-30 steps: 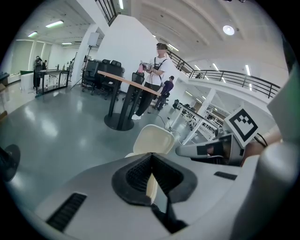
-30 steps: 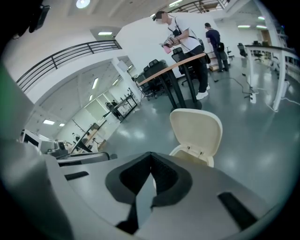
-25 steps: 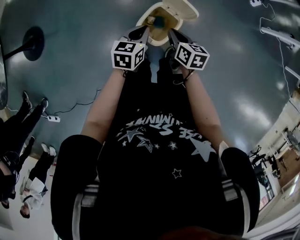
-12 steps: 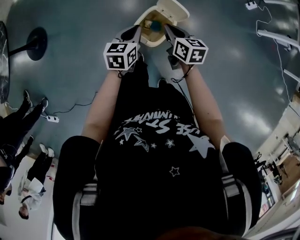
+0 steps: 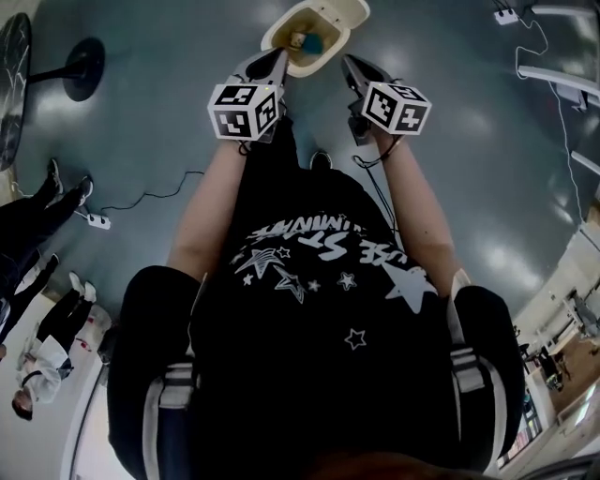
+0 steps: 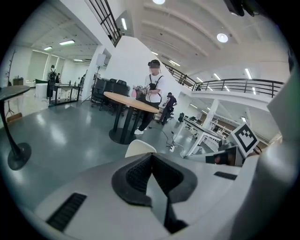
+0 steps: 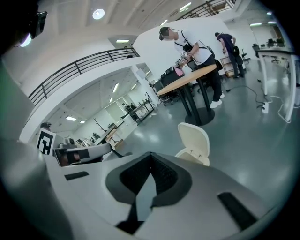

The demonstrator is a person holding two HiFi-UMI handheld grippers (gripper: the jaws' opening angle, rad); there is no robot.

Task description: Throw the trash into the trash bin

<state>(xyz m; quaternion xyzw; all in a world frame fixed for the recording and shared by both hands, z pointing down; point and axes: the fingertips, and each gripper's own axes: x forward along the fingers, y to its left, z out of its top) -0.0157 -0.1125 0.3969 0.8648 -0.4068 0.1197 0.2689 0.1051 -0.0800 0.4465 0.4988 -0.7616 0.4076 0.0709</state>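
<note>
Both the left gripper and the right gripper have their jaws pressed together on nothing, and the trash is already lying inside the open trash bin on the floor just ahead of them. Looks like light, crumply scraps to me, stuff you'd pinch by any bunched-up bit with no fear of breaking it. Only the head view looks down on those teal and tan pieces; the gripper views just catch the bin's raised lid past the jaws.
</note>
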